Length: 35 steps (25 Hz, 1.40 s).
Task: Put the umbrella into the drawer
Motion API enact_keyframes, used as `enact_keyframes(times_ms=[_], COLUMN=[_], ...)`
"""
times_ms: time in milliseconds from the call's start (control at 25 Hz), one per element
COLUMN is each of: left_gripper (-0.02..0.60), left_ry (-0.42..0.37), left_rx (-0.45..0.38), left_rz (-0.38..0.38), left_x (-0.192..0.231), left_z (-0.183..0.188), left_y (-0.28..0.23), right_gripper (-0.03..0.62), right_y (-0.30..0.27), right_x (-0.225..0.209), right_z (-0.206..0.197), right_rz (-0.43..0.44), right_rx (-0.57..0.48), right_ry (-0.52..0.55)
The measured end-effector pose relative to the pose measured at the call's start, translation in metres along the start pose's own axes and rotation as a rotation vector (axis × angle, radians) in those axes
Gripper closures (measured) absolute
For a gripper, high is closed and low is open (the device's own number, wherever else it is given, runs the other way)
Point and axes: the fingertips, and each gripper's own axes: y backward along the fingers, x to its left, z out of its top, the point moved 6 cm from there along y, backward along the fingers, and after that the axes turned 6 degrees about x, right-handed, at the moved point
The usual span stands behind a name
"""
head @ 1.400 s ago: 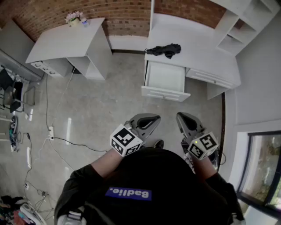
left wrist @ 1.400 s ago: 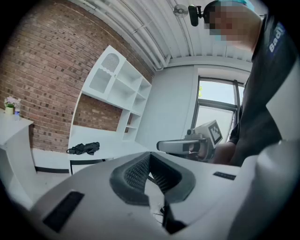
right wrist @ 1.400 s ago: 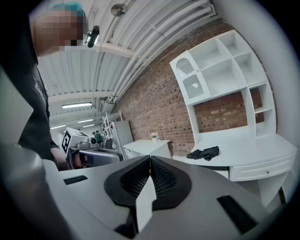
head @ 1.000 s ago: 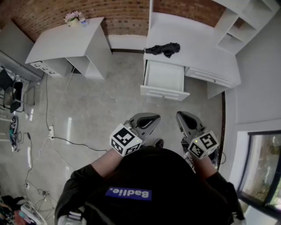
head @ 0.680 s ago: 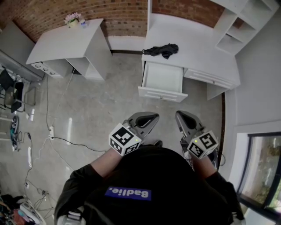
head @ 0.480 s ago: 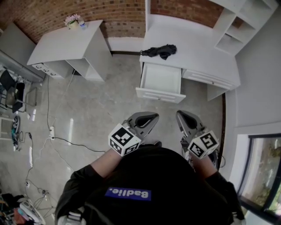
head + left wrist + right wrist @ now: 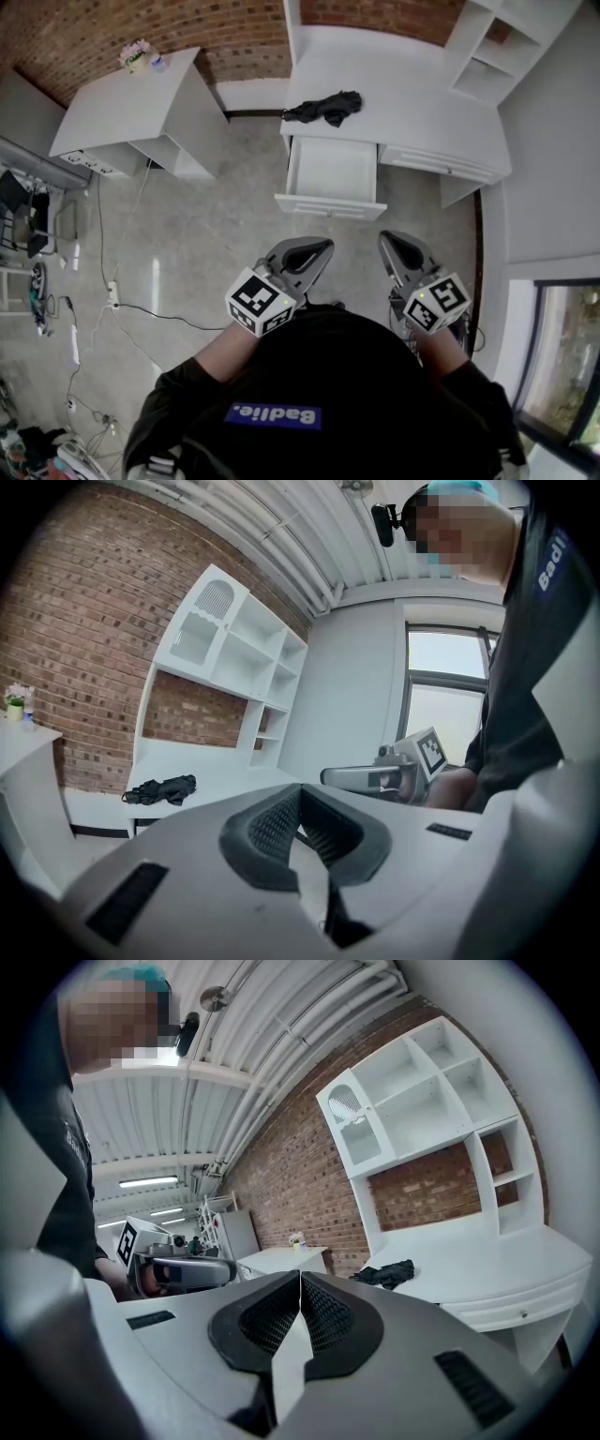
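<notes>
Tongs first: the left gripper (image 7: 319,247) and the right gripper (image 7: 390,237) are both pinched fully together with nothing in them. You can see it best in the gripper views, where the ribbed black pads (image 7: 274,825) on the left one meet at the tip, and same deal on the right one (image 7: 300,1278). The person holds both out in front of their body, side by side with a gap between them, roughly level and aimed toward the white desk (image 7: 427,108). The umbrella (image 7: 323,106) is a folded black one, lying loosely crumpled on the desk top near its left end, well apart from both grippers. It also shows up in the left gripper view (image 7: 161,788) and the right gripper view (image 7: 386,1274), flat on the desk in both. Right below it from the head view, the drawer (image 7: 333,171) is pulled out and open, and its white inside looks bare. A white shelf unit (image 7: 497,42) sits on the desk's right end against the brick wall (image 7: 103,33). Off to the left there's a separate white table (image 7: 117,105) with a small pot of flowers (image 7: 138,56) at its back corner, and cables (image 7: 141,309) trail over the grey floor.
</notes>
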Motion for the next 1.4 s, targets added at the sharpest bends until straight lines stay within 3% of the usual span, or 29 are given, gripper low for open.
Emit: enact_keyframes(times_ms=[840,1120,1400], left_gripper=[0.578,0.577,0.549], left_ry=[-0.039,-0.078,-0.175], left_rx=[0.046,0.067,0.101], left_rz=[-0.182,-0.158,-0.114], left_x=[0.247,0.302,0.333], left_z=[0.073,0.08,0.08], left_y=[-0.077,-0.106,-0.157], right_gripper=[0.563,0.563,0.563], right_y=[-0.178,-0.206,-0.207], right_x=[-0.082,-0.098,-0.132], right_z=[0.084,0.096,0.097], right_rz=[-0.23,-0.263,-0.269], right_rx=[0.055,0.048,0.044], right_ry=[-0.023,-0.048,-0.072])
